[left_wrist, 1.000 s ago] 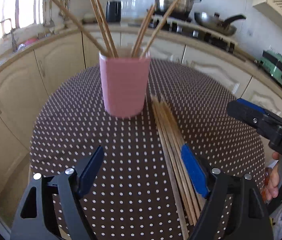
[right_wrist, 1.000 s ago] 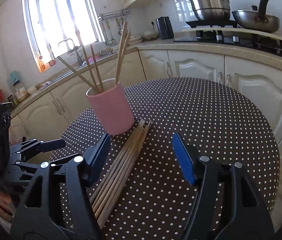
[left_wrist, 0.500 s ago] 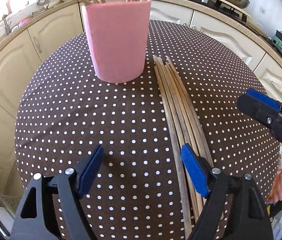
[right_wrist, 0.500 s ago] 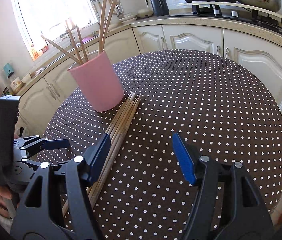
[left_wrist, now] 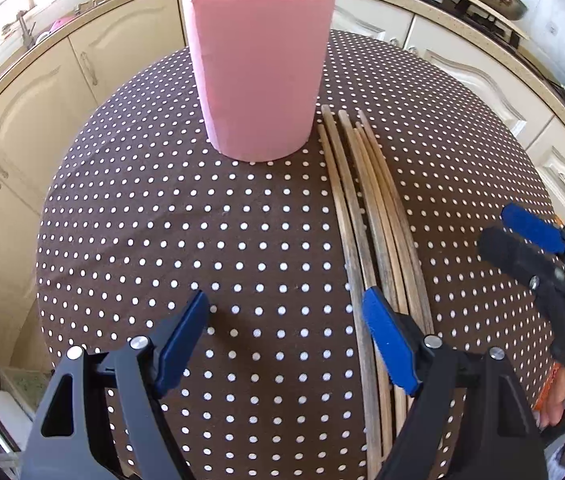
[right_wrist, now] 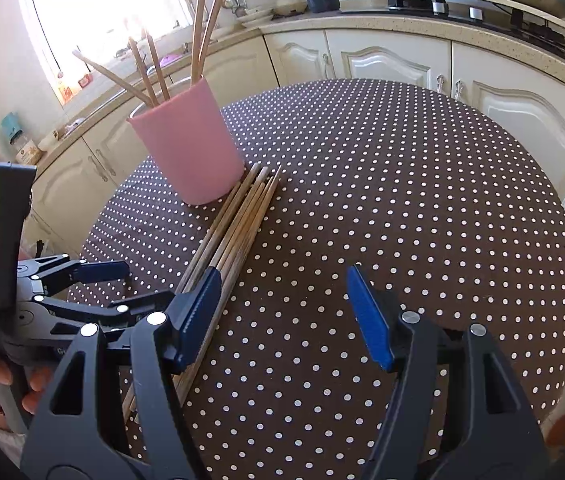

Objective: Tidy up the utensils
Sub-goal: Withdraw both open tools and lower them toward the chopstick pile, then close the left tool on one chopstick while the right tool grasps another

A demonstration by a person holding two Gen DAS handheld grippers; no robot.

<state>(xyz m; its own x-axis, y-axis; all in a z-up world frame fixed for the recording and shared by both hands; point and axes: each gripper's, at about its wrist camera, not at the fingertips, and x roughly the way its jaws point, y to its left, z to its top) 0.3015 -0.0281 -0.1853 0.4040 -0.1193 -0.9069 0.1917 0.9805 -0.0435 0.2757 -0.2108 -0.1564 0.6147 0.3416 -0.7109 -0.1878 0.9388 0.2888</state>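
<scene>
Left gripper [left_wrist: 286, 332] and right gripper [right_wrist: 280, 312] both agape; chopsticks [left_wrist: 366, 216] cut off at lower frame edge; cup [left_wrist: 260, 72] upright.

Both wrist views low over table [left_wrist: 162, 208]

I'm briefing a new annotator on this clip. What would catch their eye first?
The pink cylindrical cup holding upright wooden chopsticks, standing on the round brown polka-dot tablecloth. Right beside it, a bundle of loose wooden chopsticks lies flat. The open left gripper and right gripper frame the foreground.
</scene>
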